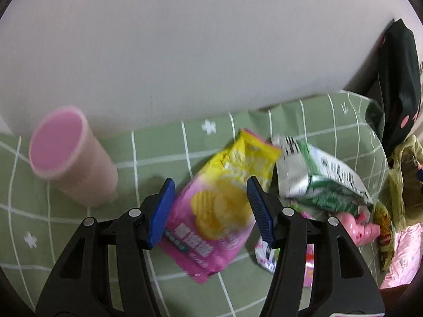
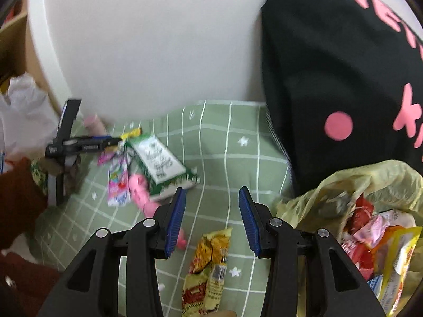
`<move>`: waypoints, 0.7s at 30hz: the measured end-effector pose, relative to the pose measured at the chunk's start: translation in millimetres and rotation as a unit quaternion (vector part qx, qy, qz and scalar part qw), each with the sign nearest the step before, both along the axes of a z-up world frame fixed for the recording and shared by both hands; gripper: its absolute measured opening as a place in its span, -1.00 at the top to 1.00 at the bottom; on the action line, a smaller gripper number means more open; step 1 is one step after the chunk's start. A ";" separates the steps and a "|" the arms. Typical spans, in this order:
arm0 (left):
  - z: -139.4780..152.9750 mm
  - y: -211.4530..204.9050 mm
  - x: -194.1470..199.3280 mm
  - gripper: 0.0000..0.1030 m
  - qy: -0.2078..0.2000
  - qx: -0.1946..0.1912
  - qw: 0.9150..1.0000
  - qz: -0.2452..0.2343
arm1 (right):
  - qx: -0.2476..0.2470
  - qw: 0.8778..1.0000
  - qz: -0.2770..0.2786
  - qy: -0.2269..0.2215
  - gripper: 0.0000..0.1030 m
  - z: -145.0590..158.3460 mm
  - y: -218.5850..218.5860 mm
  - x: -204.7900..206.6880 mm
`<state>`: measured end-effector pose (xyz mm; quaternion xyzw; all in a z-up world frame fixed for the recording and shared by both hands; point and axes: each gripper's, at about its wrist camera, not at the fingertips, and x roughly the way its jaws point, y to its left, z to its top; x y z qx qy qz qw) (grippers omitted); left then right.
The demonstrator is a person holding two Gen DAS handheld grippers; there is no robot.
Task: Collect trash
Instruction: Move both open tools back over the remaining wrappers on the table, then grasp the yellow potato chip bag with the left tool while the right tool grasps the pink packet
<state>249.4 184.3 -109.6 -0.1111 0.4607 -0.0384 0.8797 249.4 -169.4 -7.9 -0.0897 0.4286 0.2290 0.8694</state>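
left wrist view: the left gripper [image 1: 210, 208] hangs with jaws apart over the pink and yellow chip bag [image 1: 219, 206] on the green cloth [image 1: 79, 237], gripping nothing; a slippery bag could skid from the pads.

right wrist view: the right gripper [image 2: 211, 219] is apart and empty above a yellow wrapper [image 2: 211, 264], beside the trash bag [image 2: 370, 185], whose floppy rim might fold shut.

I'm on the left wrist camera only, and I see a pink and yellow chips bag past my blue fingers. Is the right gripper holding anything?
Observer: No. The right gripper is open and empty, over the green checked cloth.
Operator: Any trash near it?
Observer: A yellow and red wrapper lies on the cloth just below its fingers.
Operator: Is anything collected yet?
Observer: Yes. A yellowish plastic bag to its right already holds several wrappers.
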 end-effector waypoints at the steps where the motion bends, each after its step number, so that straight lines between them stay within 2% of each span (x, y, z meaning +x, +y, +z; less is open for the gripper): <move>1: -3.6 -2.3 -3.6 -0.04 0.002 -0.005 1.000 -0.002 | -0.003 1.000 0.002 0.005 0.23 -2.3 0.4 0.4; 6: -2.8 -10.0 -33.4 -0.04 0.014 -0.053 0.998 -0.018 | 0.024 0.999 0.005 0.028 0.22 -12.2 4.9 5.1; 8: 0.3 -14.2 -43.4 -0.04 0.019 -0.069 0.997 -0.029 | 0.031 0.999 0.016 0.031 0.15 -14.4 13.0 5.5; 10: 6.6 -19.6 -50.7 -0.05 0.011 -0.063 0.997 -0.033 | 0.033 0.998 0.029 0.032 0.12 -16.1 23.6 4.4; 13: 15.1 -11.7 -45.4 -0.04 0.008 -0.067 0.998 -0.015 | 0.031 0.998 0.046 0.035 0.12 -19.8 34.7 1.4; 16: 11.9 -5.3 -30.2 -0.04 0.025 -0.074 0.997 0.019 | 0.025 0.997 0.055 0.038 0.12 -24.2 40.2 -2.9; 18: 5.7 -4.4 -16.9 -0.04 0.049 -0.060 0.996 0.040 | 0.029 0.997 0.062 0.044 0.12 -27.0 42.0 -5.5; 20: 4.2 -5.9 -14.0 0.02 0.056 -0.048 0.996 0.056 | 0.038 0.995 0.073 0.057 0.12 -30.9 45.1 -7.9; 21: 4.6 -4.4 -14.5 0.19 0.062 -0.044 0.995 0.057 | 0.041 0.994 0.084 0.065 0.12 -34.1 47.4 -9.9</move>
